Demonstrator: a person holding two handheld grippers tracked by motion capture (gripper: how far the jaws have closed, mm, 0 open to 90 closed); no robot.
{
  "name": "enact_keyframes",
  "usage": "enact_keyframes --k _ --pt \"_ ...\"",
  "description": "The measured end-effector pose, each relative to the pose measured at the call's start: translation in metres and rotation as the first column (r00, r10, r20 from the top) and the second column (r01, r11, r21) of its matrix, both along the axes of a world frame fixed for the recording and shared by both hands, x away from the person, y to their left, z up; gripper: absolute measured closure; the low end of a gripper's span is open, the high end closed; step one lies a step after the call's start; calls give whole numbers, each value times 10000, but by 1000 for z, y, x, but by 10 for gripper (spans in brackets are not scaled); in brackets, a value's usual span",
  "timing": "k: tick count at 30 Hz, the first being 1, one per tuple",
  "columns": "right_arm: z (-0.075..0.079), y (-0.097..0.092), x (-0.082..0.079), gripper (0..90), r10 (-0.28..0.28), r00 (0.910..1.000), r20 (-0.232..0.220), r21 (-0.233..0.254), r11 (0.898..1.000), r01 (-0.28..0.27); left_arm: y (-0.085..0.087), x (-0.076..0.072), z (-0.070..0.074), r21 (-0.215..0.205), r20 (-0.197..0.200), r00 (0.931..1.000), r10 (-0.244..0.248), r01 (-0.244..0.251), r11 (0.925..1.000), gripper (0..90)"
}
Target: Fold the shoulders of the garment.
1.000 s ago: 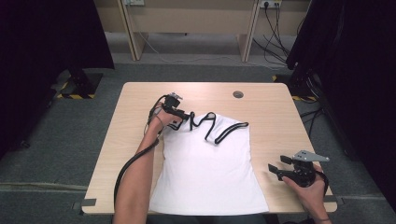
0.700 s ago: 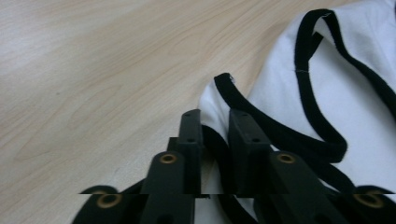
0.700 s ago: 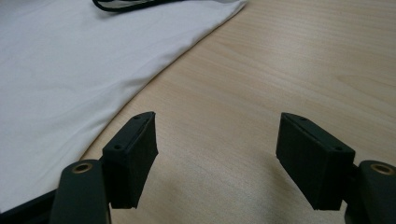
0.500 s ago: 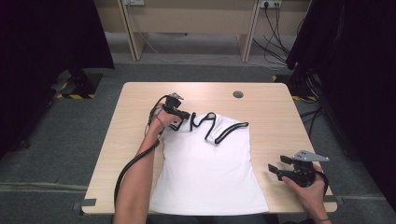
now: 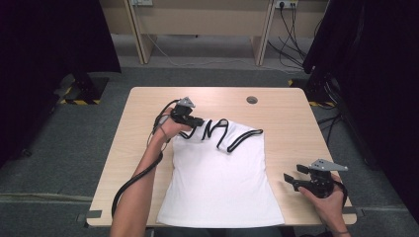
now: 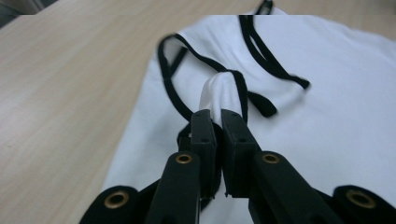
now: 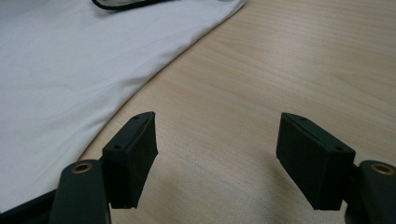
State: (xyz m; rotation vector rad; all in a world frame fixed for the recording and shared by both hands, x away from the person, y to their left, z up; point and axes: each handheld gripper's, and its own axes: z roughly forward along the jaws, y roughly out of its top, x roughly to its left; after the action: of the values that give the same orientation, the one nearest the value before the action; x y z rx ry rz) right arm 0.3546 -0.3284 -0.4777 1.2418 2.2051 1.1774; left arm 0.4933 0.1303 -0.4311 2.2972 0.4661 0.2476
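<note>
Now our left gripper [image 6: 218,115] has just clamped the white top's [image 5: 220,182] strap, lifting it toward three o'clock; our right gripper [image 7: 215,154] waits wide open, empty.

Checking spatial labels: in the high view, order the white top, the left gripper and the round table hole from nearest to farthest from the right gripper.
1. White top, lying just beside the right gripper.
2. Left gripper, across the top.
3. Table hole, near the far edge.
</note>
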Motion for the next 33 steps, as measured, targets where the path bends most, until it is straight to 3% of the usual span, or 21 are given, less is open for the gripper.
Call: enact_keyframes --k 5,10,14,16,19,22,24,27,30,33 --pt "2 1 2 294 85 10000 -46 -65 9999 -85 -2 -20 -11 566 -257 9982 -544 558 9968 770" --pt "15 15 10 316 564 9984 3 -345 9978 -563 4 -27 -10 1163 -344 9989 -326 364 9926 618" --pt "31 42 24 369 1338 9909 123 -875 9873 -1322 0 -36 -2 1367 221 9992 -323 290 9902 507" --pt "40 60 33 407 1850 9827 93 -1188 9760 -1826 -3 -38 0 1341 378 9983 -447 393 9902 479" --pt "50 89 48 462 2539 9672 33 -1716 9530 -2495 -17 -46 6 1617 974 9914 -873 708 9843 452" --pt "57 117 64 507 3073 9515 -149 -2132 9287 -3033 -27 -46 4 1681 1255 9865 -1052 834 9822 450" --pt "59 135 74 534 3362 9412 -323 -2299 9140 -3343 -33 -44 -1 1976 1176 9853 -1239 990 9753 450" --pt "59 159 85 564 3718 9266 -559 -2494 8935 -3735 -37 -38 -8 2093 1134 9855 -1262 1005 9727 459" --pt "56 178 94 585 3914 9171 -757 -2682 8779 -3968 -37 -32 -12 2065 752 9892 -1259 1081 9725 487" --pt "51 192 101 608 4026 9104 -952 -2778 8675 -4126 -35 -28 -18 2257 304 9914 -1274 1173 9671 522"
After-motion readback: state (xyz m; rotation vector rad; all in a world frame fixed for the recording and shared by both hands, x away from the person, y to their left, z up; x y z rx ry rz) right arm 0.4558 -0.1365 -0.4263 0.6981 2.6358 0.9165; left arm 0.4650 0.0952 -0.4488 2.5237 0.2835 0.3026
